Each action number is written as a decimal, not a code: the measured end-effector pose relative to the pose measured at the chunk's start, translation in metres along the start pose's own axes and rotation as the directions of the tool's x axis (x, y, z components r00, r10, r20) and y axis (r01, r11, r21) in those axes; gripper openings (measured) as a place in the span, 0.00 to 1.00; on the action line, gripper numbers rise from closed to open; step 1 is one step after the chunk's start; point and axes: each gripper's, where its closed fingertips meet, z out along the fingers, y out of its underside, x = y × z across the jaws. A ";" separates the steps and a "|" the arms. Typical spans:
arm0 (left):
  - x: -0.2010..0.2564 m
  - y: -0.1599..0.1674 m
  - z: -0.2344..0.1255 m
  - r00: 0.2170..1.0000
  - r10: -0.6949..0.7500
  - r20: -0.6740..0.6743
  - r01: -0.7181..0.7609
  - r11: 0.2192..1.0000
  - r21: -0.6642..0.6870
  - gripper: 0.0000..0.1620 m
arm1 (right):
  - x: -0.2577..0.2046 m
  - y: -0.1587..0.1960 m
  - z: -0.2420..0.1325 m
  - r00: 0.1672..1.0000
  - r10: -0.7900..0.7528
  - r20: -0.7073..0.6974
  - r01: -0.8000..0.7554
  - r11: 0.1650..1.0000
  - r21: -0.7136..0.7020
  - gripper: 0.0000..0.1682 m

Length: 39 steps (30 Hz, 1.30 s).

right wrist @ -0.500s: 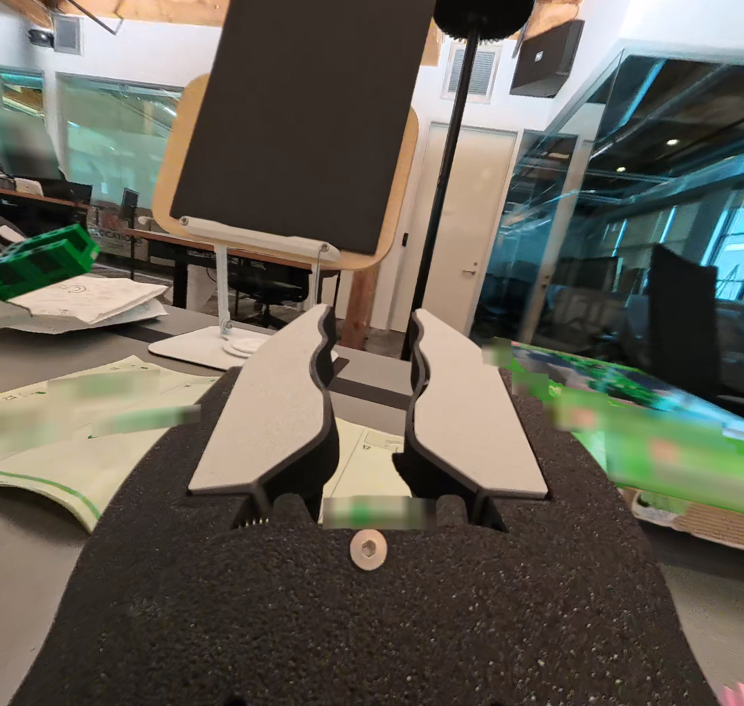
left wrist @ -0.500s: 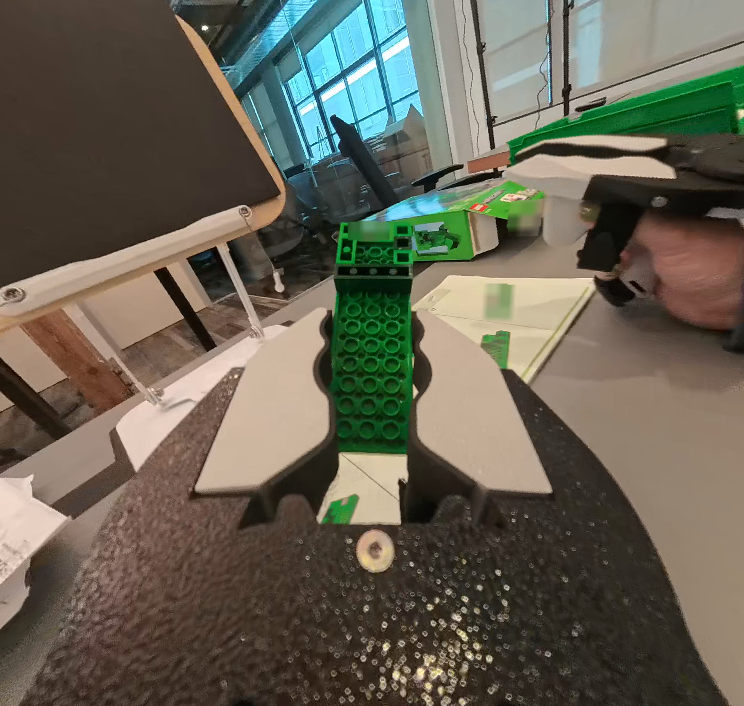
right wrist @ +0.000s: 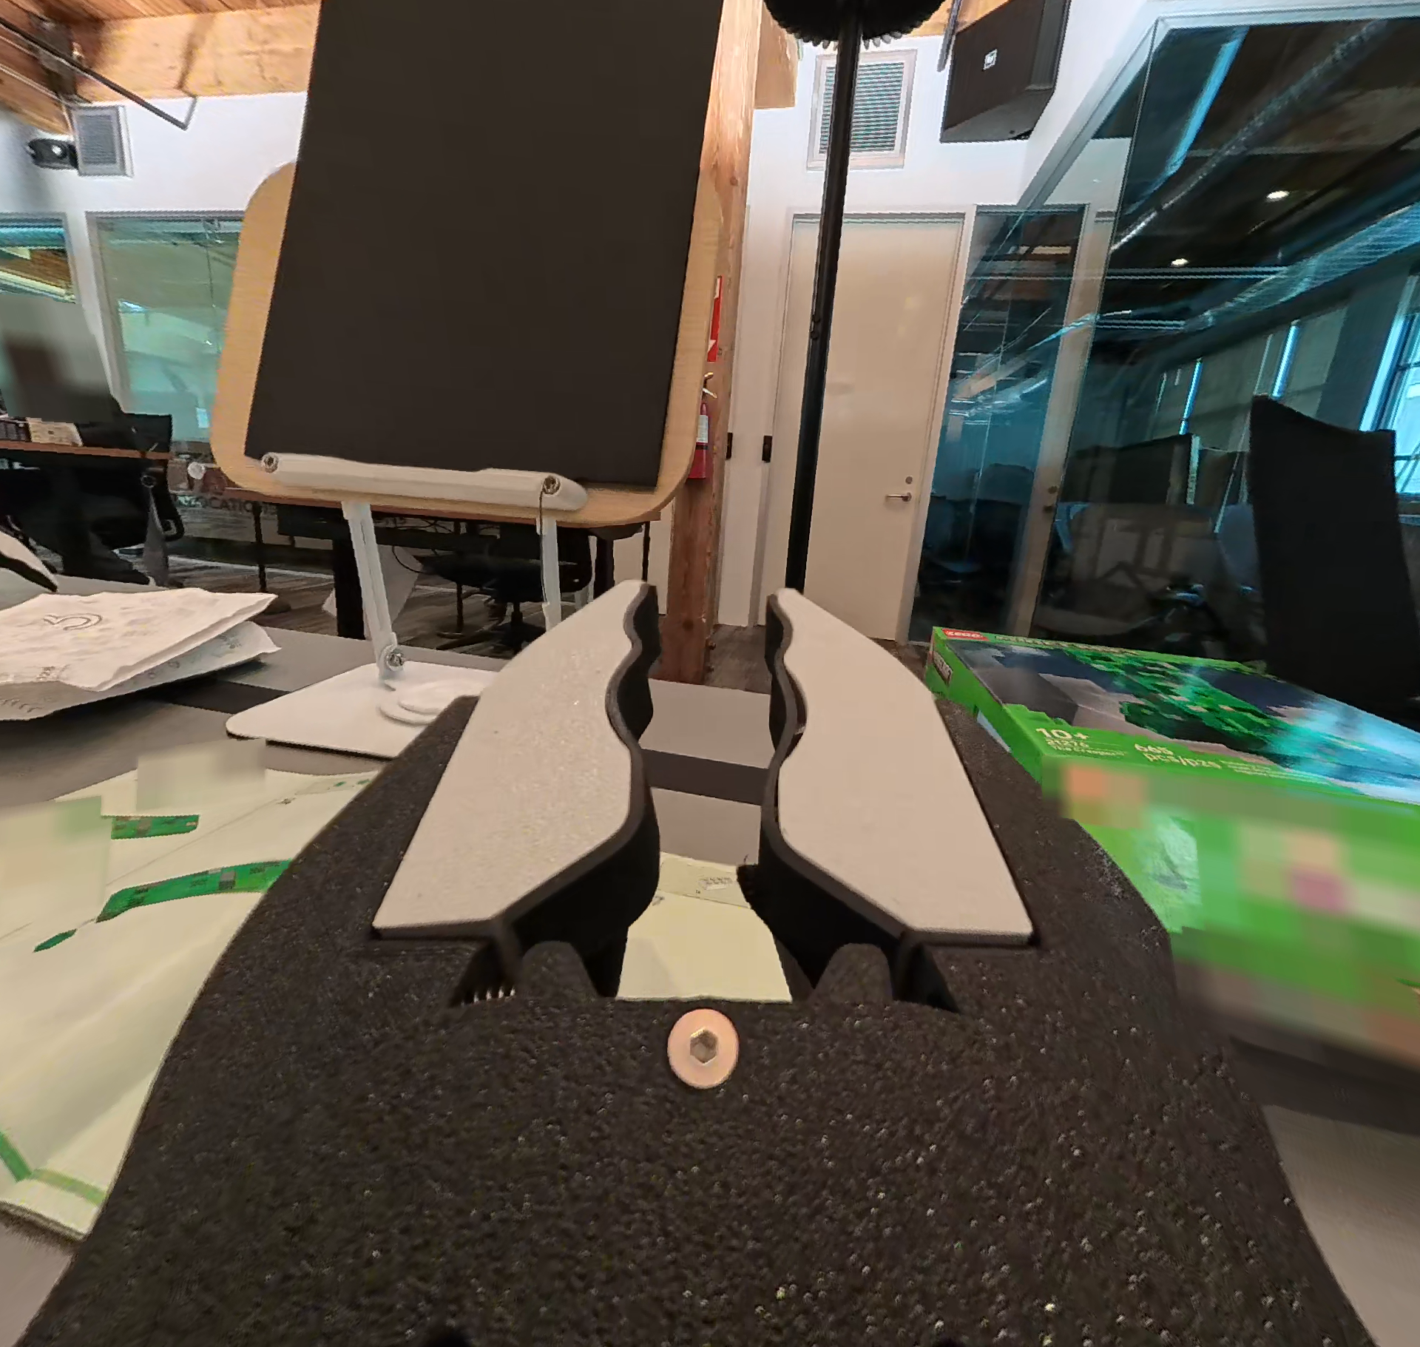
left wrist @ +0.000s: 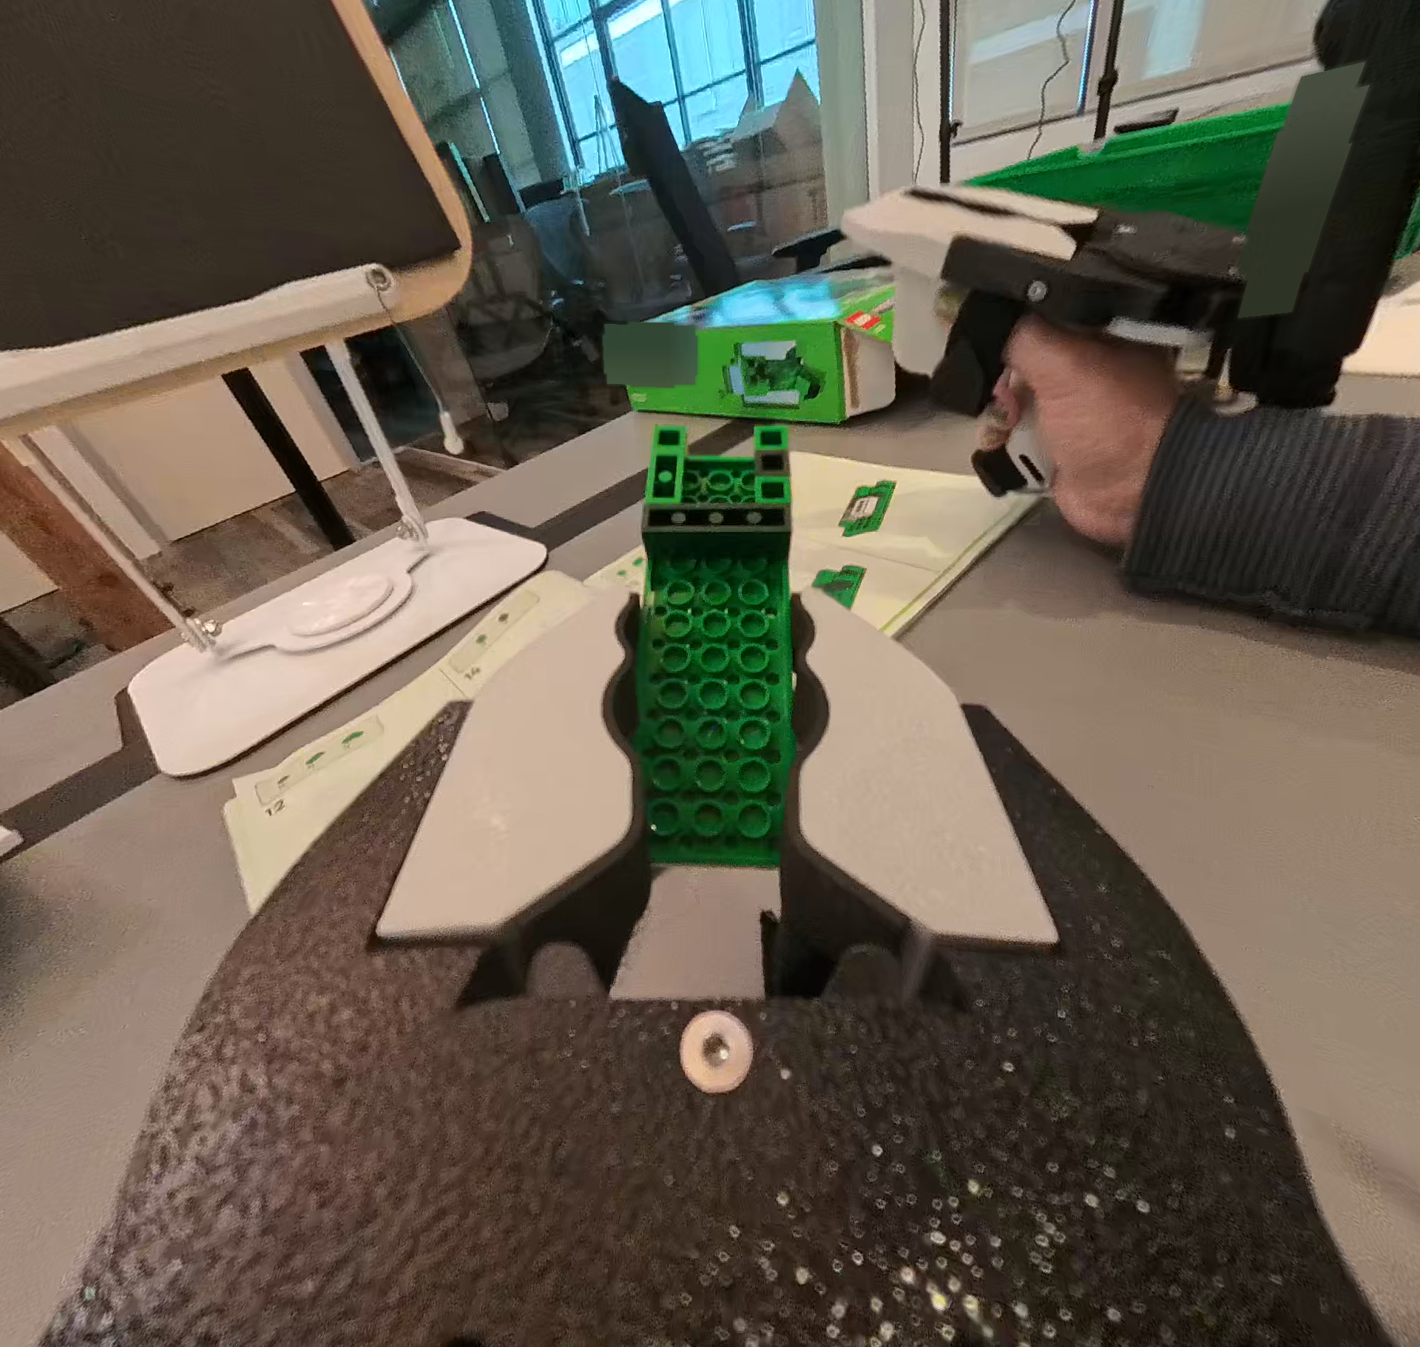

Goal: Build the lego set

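Note:
My left gripper point(left wrist: 714, 607) is shut on a green lego assembly point(left wrist: 714, 711). The assembly's underside with round tubes faces the camera. A black plate and green bricks sit at its far end point(left wrist: 718, 480). It is held above the open instruction booklet point(left wrist: 914, 534). My right gripper point(right wrist: 711, 597) is open and empty, above the grey table point(right wrist: 707, 726). It also shows in the left wrist view point(left wrist: 876, 223), held by a hand point(left wrist: 1091, 426) at the upper right, apart from the assembly. The booklet lies to the left in the right wrist view point(right wrist: 154, 926).
A green lego box point(left wrist: 768, 365) lies on the table behind the booklet, and right of my right gripper point(right wrist: 1152, 741). A dark board on a white stand point(right wrist: 476, 234) rises at the back, its base on the table point(left wrist: 330, 618). White paper bags point(right wrist: 115, 634) lie at the left. A green bin point(left wrist: 1152, 173) stands behind. The tips of one gripper are about 20 centimetres away from the tips of the other.
My left gripper has shifted with the assembly, and more of the table and stand base shows. My right gripper has moved closer to the box; the assembly has left its view.

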 end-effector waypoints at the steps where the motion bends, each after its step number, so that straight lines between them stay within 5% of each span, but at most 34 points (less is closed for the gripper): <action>1: 0.002 0.002 -0.001 1.000 0.012 -0.001 -0.012 1.000 -0.012 0.22 | 0.000 -0.003 0.000 1.000 0.006 0.002 -0.006 1.000 0.009 0.15; 8: 0.017 0.018 0.004 0.993 0.110 -0.033 -0.113 0.985 -0.131 0.22 | 0.004 -0.016 0.001 1.000 -0.024 -0.005 0.024 0.999 0.034 0.12; 18: 0.020 0.026 0.006 0.988 0.146 -0.046 -0.152 0.972 -0.181 0.22 | 0.024 -0.022 0.000 0.992 0.126 -0.015 -0.126 0.991 0.049 0.12; 29: 0.034 0.049 -0.071 0.973 -0.026 -0.228 -0.071 0.911 -0.407 0.22 | -0.037 -0.014 0.007 0.983 0.035 0.178 -0.035 0.999 -0.003 0.12; 31: 0.028 0.052 -0.087 0.977 -0.020 -0.213 -0.071 0.909 -0.410 0.22 | -0.090 -0.021 -0.002 0.905 0.043 0.423 -0.065 0.997 0.039 0.14; 34: 0.014 0.058 -0.108 0.984 0.027 -0.177 -0.095 0.917 -0.387 0.22 | -0.192 -0.026 -0.046 0.515 0.160 0.842 -0.183 0.980 -0.074 0.23; 36: 0.012 0.057 -0.120 0.979 0.025 -0.204 -0.100 0.925 -0.366 0.22 | -0.234 -0.021 -0.070 0.320 0.228 0.919 -0.160 0.970 -0.185 0.37; 39: 0.014 0.052 -0.133 0.967 0.064 -0.248 -0.136 0.948 -0.286 0.22 | -0.273 -0.010 -0.104 0.140 0.226 0.964 -0.049 0.974 -0.222 0.41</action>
